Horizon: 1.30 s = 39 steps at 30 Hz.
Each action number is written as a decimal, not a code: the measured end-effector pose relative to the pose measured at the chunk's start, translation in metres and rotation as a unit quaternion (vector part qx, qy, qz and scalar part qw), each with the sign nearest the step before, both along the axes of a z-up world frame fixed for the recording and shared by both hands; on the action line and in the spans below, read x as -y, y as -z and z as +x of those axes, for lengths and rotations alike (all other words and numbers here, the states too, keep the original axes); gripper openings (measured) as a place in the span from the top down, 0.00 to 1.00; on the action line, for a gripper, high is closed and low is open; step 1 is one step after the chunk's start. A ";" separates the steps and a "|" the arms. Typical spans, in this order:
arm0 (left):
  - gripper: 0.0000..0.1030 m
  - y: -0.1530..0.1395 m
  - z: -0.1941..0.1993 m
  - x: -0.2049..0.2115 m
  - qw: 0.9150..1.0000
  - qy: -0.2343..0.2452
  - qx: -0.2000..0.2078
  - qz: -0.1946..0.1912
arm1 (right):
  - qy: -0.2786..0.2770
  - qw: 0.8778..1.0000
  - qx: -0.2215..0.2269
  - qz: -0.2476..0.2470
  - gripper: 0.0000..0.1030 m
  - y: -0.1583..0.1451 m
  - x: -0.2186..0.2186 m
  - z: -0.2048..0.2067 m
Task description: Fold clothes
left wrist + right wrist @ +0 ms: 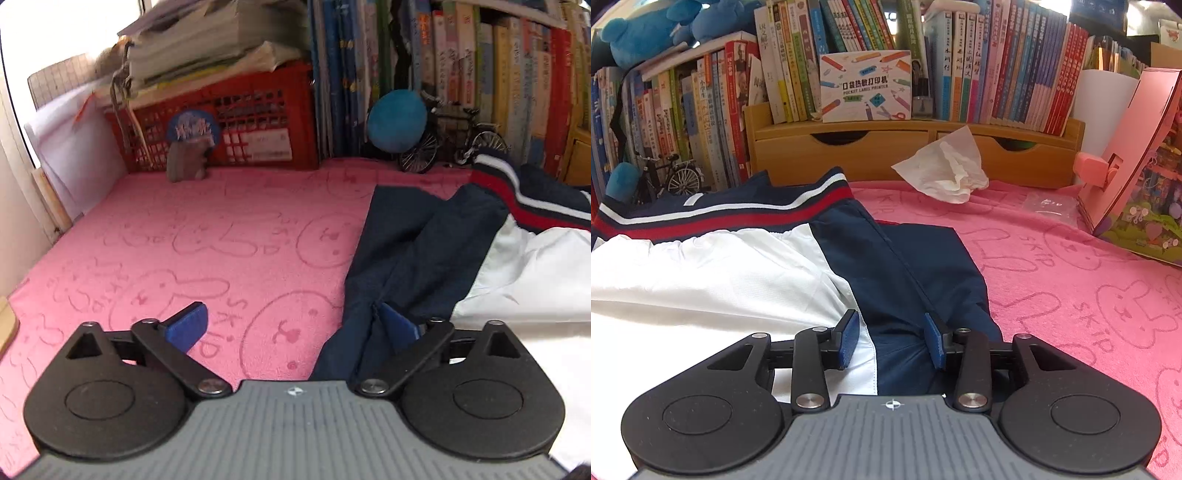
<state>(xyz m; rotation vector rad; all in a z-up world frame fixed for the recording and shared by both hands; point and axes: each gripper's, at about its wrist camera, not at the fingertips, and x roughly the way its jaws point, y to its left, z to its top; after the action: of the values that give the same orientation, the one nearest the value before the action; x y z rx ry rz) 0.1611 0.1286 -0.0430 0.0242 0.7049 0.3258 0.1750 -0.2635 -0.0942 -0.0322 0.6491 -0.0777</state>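
A navy and white jacket [424, 251] with a red, white and navy striped hem [720, 214] lies on a pink towel [221, 240]. In the left wrist view its navy sleeve runs down to my left gripper [291, 325], which is open wide, its right pad touching the sleeve's left edge. In the right wrist view my right gripper [892, 339] is open over the jacket [905, 266], with navy cloth and a white edge between its blue pads [849, 339]. Neither grips the cloth.
A red crate [229, 122] with stacked papers stands at the back left. A model bicycle [450, 140] and blue plush [397, 122] stand by rows of books. A crumpled tissue [945, 170], wooden drawers [849, 155] and a pink box [1137, 166] flank the right.
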 end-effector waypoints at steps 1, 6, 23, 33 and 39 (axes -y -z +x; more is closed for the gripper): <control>0.22 -0.010 -0.007 0.009 1.000 0.024 0.016 -0.004 | -0.002 1.000 0.000 -0.017 0.57 -0.001 -0.003 0.000; 0.23 -0.051 -0.036 0.066 0.973 0.208 0.069 -0.077 | 0.012 0.998 0.057 -0.009 0.49 -0.027 -0.020 -0.033; 0.36 -0.010 0.087 0.068 0.999 0.033 -0.006 -0.037 | 0.004 0.999 -0.010 0.054 0.51 -0.029 -0.022 0.030; 0.35 -0.043 -0.018 0.127 0.933 0.322 -0.045 -0.153 | -0.137 0.982 -0.009 0.132 0.63 -0.034 -0.093 -0.093; 0.56 -0.008 0.008 0.175 0.930 0.345 -0.089 -0.091 | -0.131 0.984 -0.004 0.121 0.63 -0.018 -0.119 -0.106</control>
<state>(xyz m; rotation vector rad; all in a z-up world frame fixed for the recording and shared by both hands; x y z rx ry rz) 0.1692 -0.0461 -0.0347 0.1237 0.8584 -0.4233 0.0690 -0.1450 -0.0762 0.1161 0.6537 0.2545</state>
